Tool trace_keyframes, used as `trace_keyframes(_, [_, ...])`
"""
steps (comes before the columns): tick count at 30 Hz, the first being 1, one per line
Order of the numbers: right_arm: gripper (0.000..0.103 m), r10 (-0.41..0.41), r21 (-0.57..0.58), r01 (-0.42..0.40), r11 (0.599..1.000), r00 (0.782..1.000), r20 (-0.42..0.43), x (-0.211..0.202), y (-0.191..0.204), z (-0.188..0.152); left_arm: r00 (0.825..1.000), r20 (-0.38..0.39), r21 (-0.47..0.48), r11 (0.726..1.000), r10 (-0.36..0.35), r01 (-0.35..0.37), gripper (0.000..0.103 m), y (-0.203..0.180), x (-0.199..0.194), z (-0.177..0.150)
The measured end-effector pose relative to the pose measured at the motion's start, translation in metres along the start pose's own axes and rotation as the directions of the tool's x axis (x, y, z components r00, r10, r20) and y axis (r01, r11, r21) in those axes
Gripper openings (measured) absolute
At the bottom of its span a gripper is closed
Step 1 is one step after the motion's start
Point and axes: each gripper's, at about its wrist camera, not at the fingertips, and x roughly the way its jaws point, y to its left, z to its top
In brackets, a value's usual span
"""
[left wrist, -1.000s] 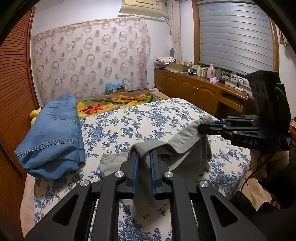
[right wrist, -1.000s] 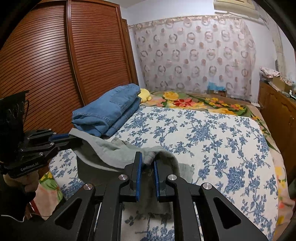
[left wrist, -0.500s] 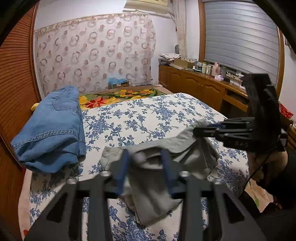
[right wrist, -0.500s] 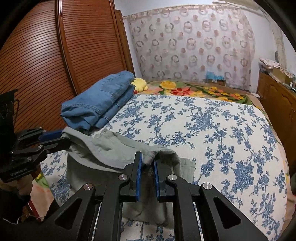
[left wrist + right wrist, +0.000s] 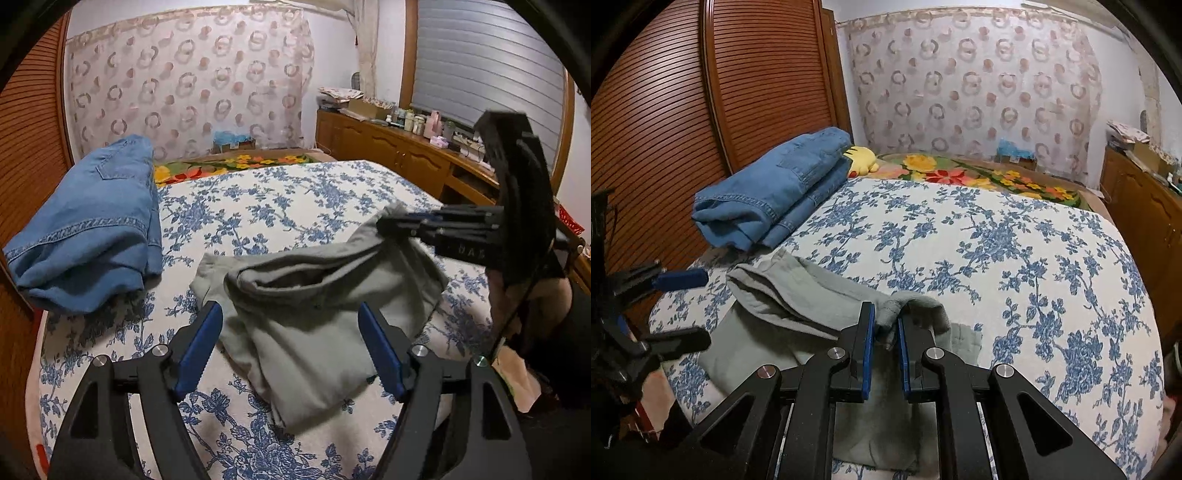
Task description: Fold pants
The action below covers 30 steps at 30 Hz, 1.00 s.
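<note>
L gripper (image 5: 290,345): my jaws have just been opening, from clamped on the pants (image 5: 314,332) 1 s ago to spread wide now. Blue pads stand either side of the folded grey cloth, not pressing it; the fold I held has dropped onto the stack below. Released.

R gripper (image 5: 886,332): clenched on a bunched edge of the pants (image 5: 812,306), pads nearly together w/ grey cloth pinched between. Same grip as 1 s ago. In L view the R gripper (image 5: 391,225) shows at right, holding the far corner of the cloth slightly raised, lower than before.

Pants: grey, on the near part of the bed (image 5: 295,199), folded over, top layer w/ an open rolled edge facing L cam. 1 s ago they hung stretched between both grippers above the cover; now the L end lies down on the blue-flower cover, only the R end is lifted.

In R view the L gripper (image 5: 683,306) sits at far left, pads clearly apart, just off the cloth edge; earlier it gripped that edge.

Jeans (image 5: 92,225): folded, blue, far-left side of the bed by the wardrobe (image 5: 701,110), apart from the pants. Unmoved. Yellow plush (image 5: 862,158) just behind the jeans.
</note>
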Motion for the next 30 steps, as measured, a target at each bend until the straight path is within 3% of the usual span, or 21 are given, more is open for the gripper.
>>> trace_keyframes(3, [0.011, 0.0, 0.012, 0.0, 1.0, 1.0, 0.01, -0.002, -0.002, 0.001, 1.0, -0.015, -0.006, 1.0, 0.018, -0.018, 0.077, 0.002, 0.004, -0.003])
trace_keyframes(7, [0.033, -0.056, 0.016, 0.055, 0.998, 0.997, 0.051, -0.011, -0.007, 0.002, 0.999, -0.034, -0.028, 0.999, 0.029, -0.03, 0.077, 0.009, 0.009, -0.008])
trace_keyframes(12, [0.034, -0.055, 0.016, 0.055, 0.998, 0.997, 0.056, -0.024, -0.02, -0.003, 0.999, -0.036, -0.051, 0.998, 0.021, -0.023, 0.077, 0.018, 0.012, -0.009])
trace_keyframes(15, [0.034, -0.056, 0.002, 0.056, 0.998, 0.998, 0.018, -0.022, -0.025, -0.009, 0.998, -0.05, -0.052, 0.998, 0.035, -0.038, 0.077, 0.023, 0.018, -0.008])
trace_keyframes(28, [0.034, 0.038, -0.064, -0.048, 0.997, 0.989, -0.145, 0.033, -0.025, 0.014, 0.994, -0.095, -0.057, 0.997, 0.045, -0.05, 0.077, 0.035, 0.047, 0.003])
trace_keyframes(30, [0.034, 0.039, -0.081, -0.053, 0.995, 0.985, -0.167, 0.043, -0.025, 0.02, 0.994, -0.1, -0.045, 0.997, 0.052, -0.057, 0.071, 0.035, 0.051, 0.009])
